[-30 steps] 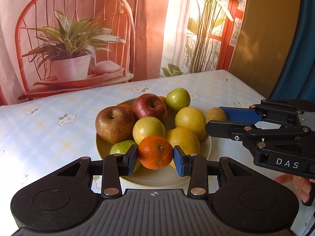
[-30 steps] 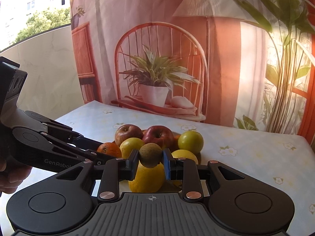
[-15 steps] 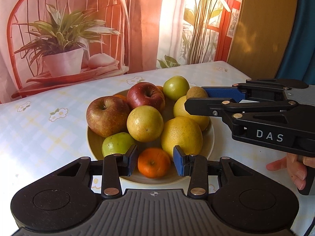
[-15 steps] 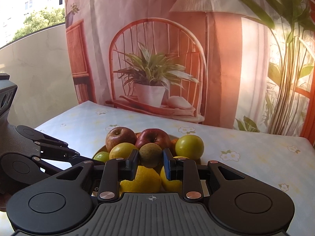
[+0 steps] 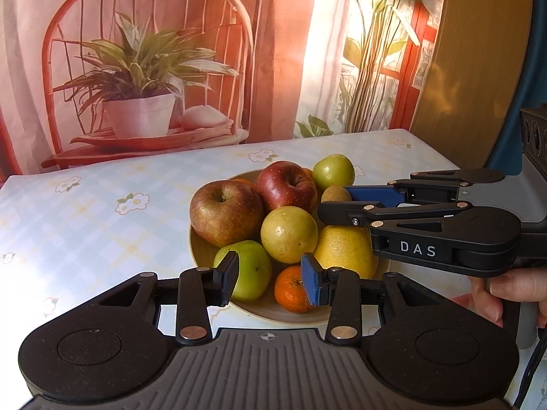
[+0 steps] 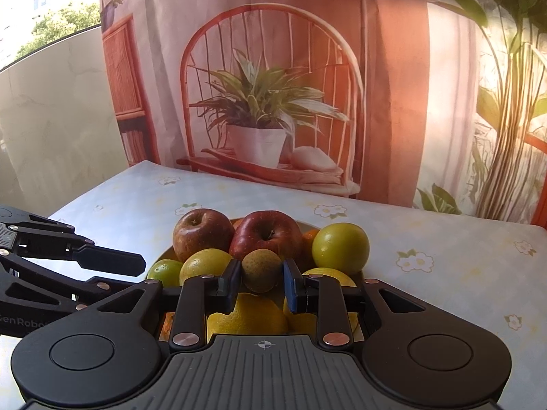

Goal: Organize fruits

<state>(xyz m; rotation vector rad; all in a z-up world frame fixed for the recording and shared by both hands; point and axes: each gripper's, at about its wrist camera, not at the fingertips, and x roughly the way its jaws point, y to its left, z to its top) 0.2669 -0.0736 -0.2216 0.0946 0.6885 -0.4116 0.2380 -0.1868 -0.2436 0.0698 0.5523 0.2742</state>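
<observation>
A cream plate point(image 5: 205, 249) holds several fruits: two red apples point(image 5: 225, 212), green and yellow fruits, lemons point(image 5: 345, 249) and an orange mandarin point(image 5: 290, 288). My left gripper point(image 5: 270, 278) is open and empty; the mandarin lies on the plate's near edge just beyond its right pad. My right gripper point(image 6: 261, 283) has its jaws slightly apart around a small brown kiwi point(image 6: 261, 270), which rests on the fruit pile; a gap shows at the right pad. In the left wrist view the right gripper point(image 5: 333, 201) reaches in from the right beside the kiwi point(image 5: 336, 194).
The plate stands on a table with a pale floral cloth point(image 5: 85, 225). A printed backdrop with a chair and plant point(image 5: 143, 78) hangs behind the far edge. A hand point(image 5: 506, 287) holds the right gripper at the right.
My left gripper let go of the mandarin on the plate's near edge and pulled back. My right gripper lowered the kiwi onto the fruit pile and its jaws opened slightly.
</observation>
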